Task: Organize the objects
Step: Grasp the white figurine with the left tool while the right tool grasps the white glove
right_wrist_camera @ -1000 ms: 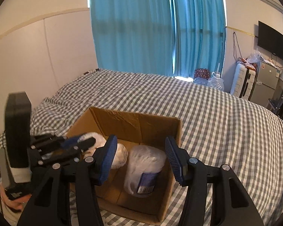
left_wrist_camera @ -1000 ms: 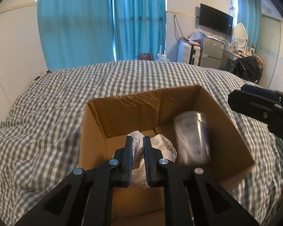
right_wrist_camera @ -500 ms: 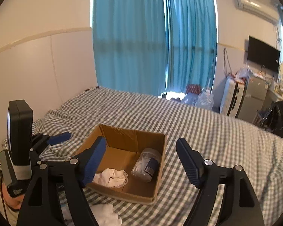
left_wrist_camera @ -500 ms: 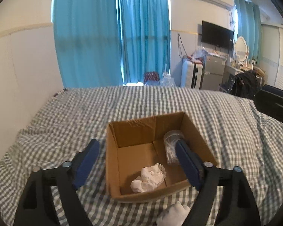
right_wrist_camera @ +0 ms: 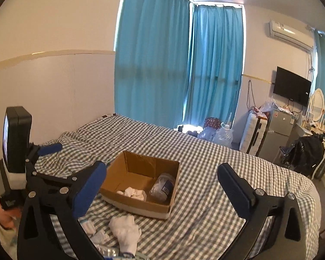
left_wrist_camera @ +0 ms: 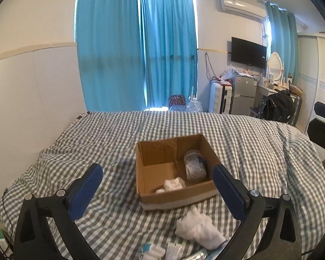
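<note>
While both grippers gape empty, cardboard box point(left_wrist_camera: 175, 195) holds white cloth point(left_wrist_camera: 174, 184), clear jar point(left_wrist_camera: 194, 166)

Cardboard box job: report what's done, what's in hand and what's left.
Done: a white cloth and a clear jar lie inside the cardboard box. In hand: nothing; the left gripper and right gripper have just been opening and stand empty. Left: a white sock and small packets on the bed.
</note>
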Action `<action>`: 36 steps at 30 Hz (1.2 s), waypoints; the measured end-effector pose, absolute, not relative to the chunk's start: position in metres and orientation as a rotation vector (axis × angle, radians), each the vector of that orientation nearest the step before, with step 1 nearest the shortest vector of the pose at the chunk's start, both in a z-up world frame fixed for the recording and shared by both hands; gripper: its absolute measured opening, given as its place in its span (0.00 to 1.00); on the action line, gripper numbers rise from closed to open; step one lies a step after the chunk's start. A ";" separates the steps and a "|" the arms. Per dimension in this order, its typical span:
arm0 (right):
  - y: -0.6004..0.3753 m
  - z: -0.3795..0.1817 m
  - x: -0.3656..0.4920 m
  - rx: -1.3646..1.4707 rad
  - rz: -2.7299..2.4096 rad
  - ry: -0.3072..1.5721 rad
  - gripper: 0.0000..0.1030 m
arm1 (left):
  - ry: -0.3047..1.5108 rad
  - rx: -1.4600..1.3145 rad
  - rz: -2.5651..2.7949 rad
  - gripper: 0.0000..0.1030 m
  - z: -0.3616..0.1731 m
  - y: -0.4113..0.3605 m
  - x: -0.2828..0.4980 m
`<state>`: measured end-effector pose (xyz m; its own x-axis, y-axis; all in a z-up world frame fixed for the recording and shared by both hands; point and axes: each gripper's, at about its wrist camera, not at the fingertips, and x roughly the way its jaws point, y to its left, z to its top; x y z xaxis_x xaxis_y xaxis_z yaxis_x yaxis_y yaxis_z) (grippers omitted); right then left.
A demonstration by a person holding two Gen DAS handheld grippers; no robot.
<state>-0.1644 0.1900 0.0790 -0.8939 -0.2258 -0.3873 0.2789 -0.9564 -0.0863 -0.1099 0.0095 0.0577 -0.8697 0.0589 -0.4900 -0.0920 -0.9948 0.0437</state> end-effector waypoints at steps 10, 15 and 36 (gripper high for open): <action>0.193 0.036 -0.149 0.640 -2.779 0.135 1.00 | 0.115 -0.898 3.006 1.00 -0.004 -0.003 -0.082; 0.187 -0.012 -0.161 0.756 -2.754 0.141 1.00 | 0.130 -1.021 2.990 1.00 -0.049 -0.003 -0.089; 0.167 -0.132 -0.199 1.102 -2.618 0.178 1.00 | 0.099 -1.434 2.793 0.89 -0.159 -0.012 -0.112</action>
